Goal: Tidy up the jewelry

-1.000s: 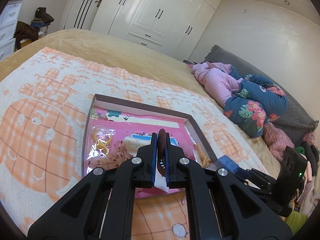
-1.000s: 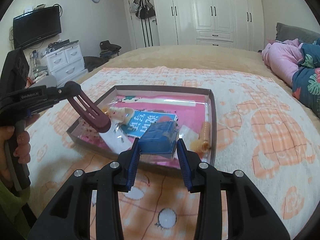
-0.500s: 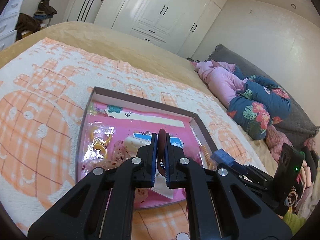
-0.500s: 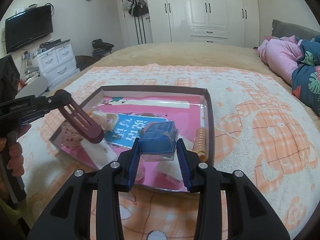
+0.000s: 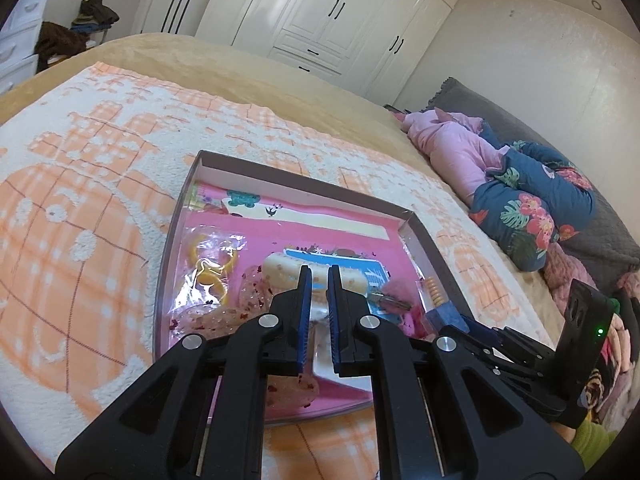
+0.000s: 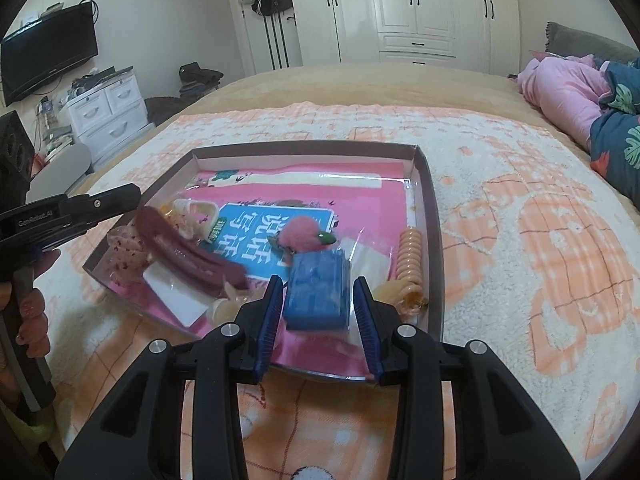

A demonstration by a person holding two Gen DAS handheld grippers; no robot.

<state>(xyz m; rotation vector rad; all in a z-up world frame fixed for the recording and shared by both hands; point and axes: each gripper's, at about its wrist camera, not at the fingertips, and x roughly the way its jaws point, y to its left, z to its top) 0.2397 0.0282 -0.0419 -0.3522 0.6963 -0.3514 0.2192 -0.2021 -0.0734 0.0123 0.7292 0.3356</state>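
A shallow brown tray (image 6: 434,240) with a pink lining lies on the bed. A dark red hair clip (image 6: 188,256) lies slanted inside it, its upper end right under the tip of my left gripper (image 6: 134,194). In the left wrist view the left gripper (image 5: 318,272) shows only a narrow slit between its pads, with nothing in it. Whether it still touches the clip, I cannot tell. My right gripper (image 6: 318,284) is shut on a blue box (image 6: 316,300) in clear wrap, low over the tray's near right part. That box (image 5: 442,314) also shows in the left wrist view.
The tray also holds a cream clip (image 5: 288,272), a pink pompom clip (image 6: 300,236), a peach spiral hair tie (image 6: 412,260), a bag of yellow rings (image 5: 212,276) and a blue card (image 6: 256,236). An orange-white blanket (image 6: 540,240) surrounds it. Bundled bedding (image 6: 568,84) lies far right.
Both grippers have sunk closer to the tray. The dark red clip, earlier upright between the left pads, now lies in the tray. The blue box came down with the right gripper.
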